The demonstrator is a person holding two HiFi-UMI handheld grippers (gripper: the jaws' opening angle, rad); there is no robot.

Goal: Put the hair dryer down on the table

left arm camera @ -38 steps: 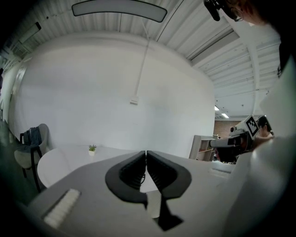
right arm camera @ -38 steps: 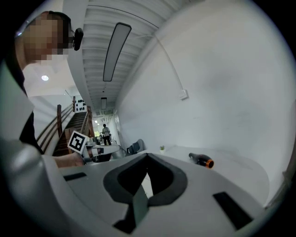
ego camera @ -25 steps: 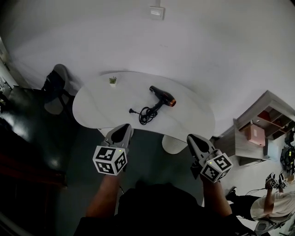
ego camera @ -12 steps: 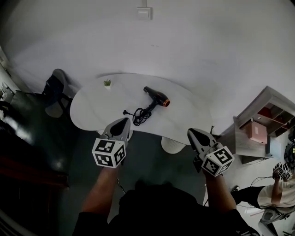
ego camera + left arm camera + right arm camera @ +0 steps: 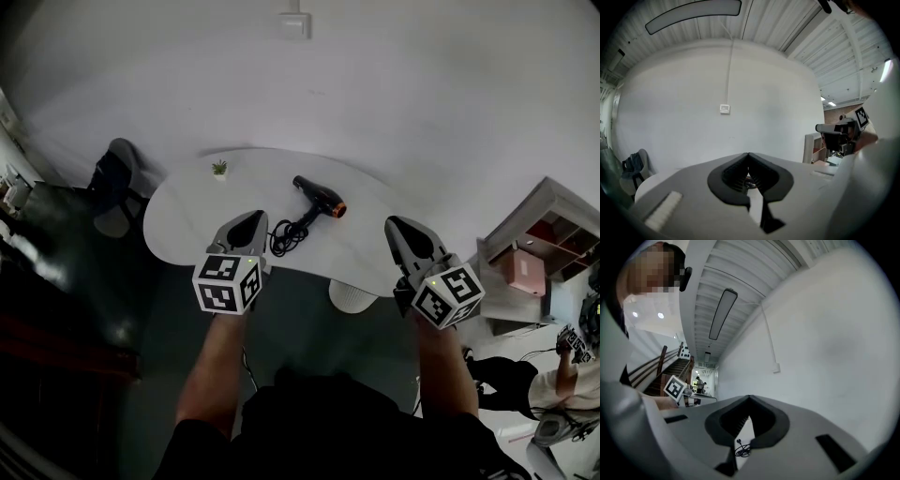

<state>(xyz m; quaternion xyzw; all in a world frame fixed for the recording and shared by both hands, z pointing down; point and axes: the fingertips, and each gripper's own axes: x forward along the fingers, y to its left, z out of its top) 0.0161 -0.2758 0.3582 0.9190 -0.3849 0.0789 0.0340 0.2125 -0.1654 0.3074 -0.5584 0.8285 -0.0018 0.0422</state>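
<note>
Head view: both forearms reach forward, with the left gripper [image 5: 249, 221] and right gripper [image 5: 397, 227] held roughly level at the table's near edge, marker cubes toward the person. Both pairs of jaws are together, with nothing between them. The hair dryer [image 5: 322, 197] lies on the white table [image 5: 183, 220], clear of both grippers. Its coiled cord [image 5: 284, 237] trails toward the near edge. Small potted plant [image 5: 219, 169] at far-left rim. Chair [image 5: 112, 183] to the left, shelf unit [image 5: 544, 244] to the right.
</note>
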